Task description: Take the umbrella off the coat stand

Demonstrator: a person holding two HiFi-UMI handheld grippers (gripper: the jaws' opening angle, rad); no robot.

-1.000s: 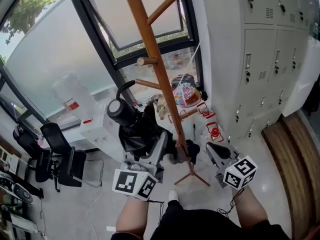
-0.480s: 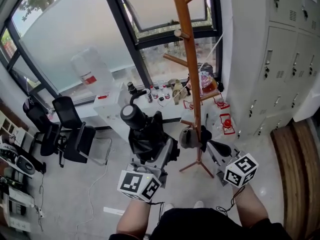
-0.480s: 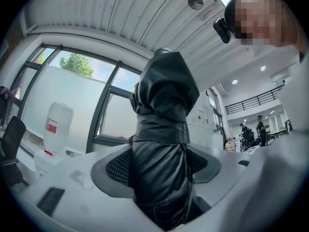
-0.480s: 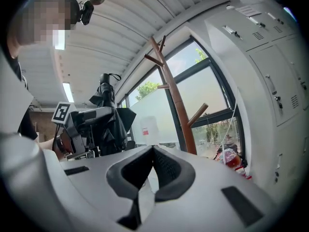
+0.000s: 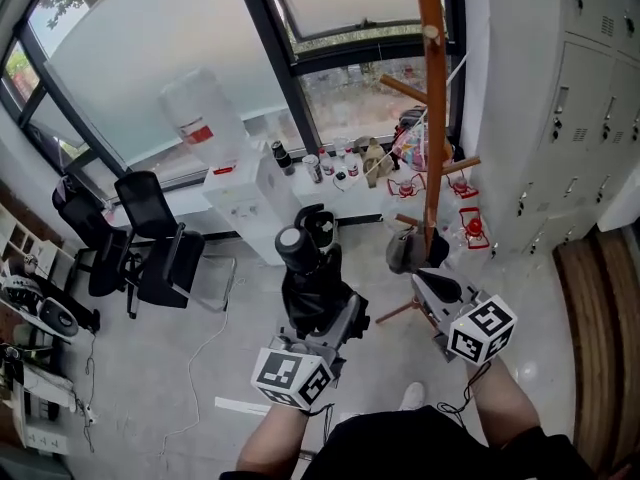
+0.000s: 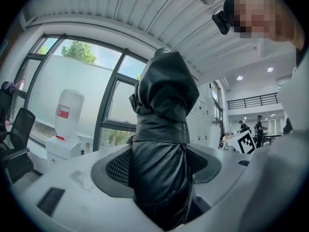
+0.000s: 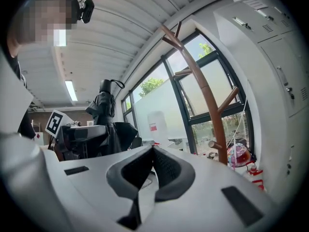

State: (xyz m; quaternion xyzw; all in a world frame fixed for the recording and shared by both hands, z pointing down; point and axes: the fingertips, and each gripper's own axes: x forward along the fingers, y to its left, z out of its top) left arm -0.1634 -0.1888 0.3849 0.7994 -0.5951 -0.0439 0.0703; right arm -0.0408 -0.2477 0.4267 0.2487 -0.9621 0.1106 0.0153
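A black folded umbrella (image 5: 309, 290) stands upright between the jaws of my left gripper (image 5: 320, 322), its round handle end on top. In the left gripper view the umbrella (image 6: 161, 144) fills the gap, and both pads of the left gripper (image 6: 161, 167) press on its folded cloth. The umbrella hangs free, to the left of the brown wooden coat stand (image 5: 434, 118) and apart from it. My right gripper (image 5: 433, 287) is near the stand's foot, shut and empty. In the right gripper view the right gripper (image 7: 150, 162) has its pads together, with the coat stand (image 7: 204, 99) beyond and the umbrella (image 7: 105, 111) at the left.
A dark cap or bag (image 5: 405, 251) hangs low on the stand. A white cabinet (image 5: 250, 196) with a water bottle (image 5: 200, 123) and small bottles stands at the window. Black office chairs (image 5: 150, 258) are on the left, grey lockers (image 5: 580, 98) on the right, red items (image 5: 470, 230) on the floor.
Both grippers have drawn back from the coat stand. The umbrella, held by the left gripper, has come away to the left of the stand and lower.
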